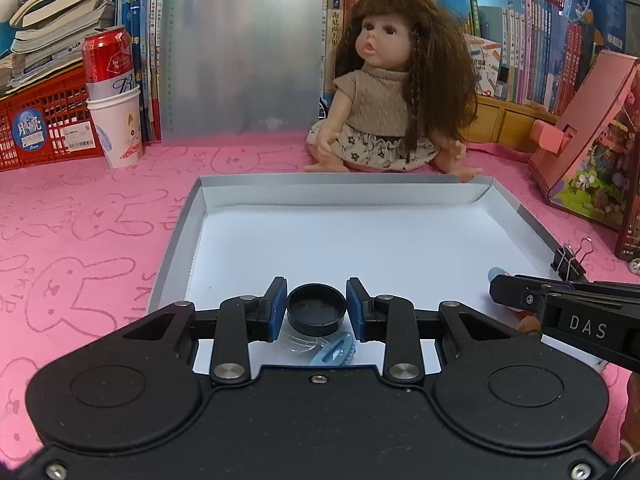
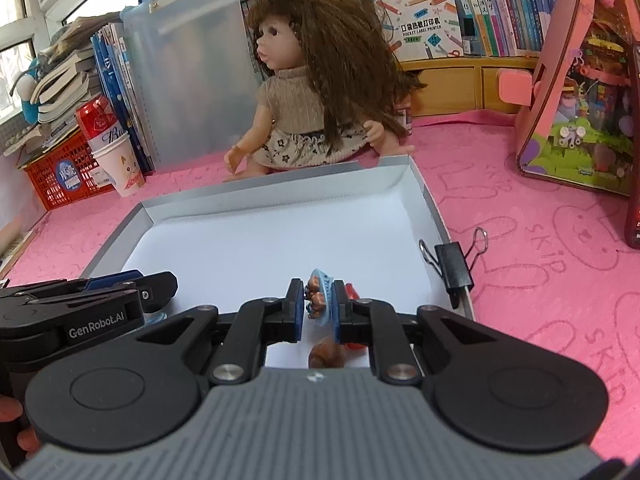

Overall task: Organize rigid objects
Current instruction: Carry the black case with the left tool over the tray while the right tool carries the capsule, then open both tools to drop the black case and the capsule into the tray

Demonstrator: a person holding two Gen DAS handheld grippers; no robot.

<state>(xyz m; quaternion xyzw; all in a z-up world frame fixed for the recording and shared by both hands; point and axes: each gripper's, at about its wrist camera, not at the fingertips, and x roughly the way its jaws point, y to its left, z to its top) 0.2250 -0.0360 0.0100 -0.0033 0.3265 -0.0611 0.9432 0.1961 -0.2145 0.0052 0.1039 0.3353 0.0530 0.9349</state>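
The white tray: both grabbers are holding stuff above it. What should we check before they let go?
1. Left gripper grips the black cap: ok.
2. Right gripper grips the blue hair clip: ok.
3. Both over the white tray: ok.
4. Bare tray floor ahead: ok.
5. Binder clip on the rim clear of the grippers: ok.
6. Height above the tray floor: cannot tell.

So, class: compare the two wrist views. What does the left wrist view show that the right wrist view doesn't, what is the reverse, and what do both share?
Only the left wrist view: the left gripper shut on a black cap.
Only the right wrist view: the right gripper shut on a blue hair clip, and a hand at the edge.
Both share: the white tray, doll, binder clip, red can.
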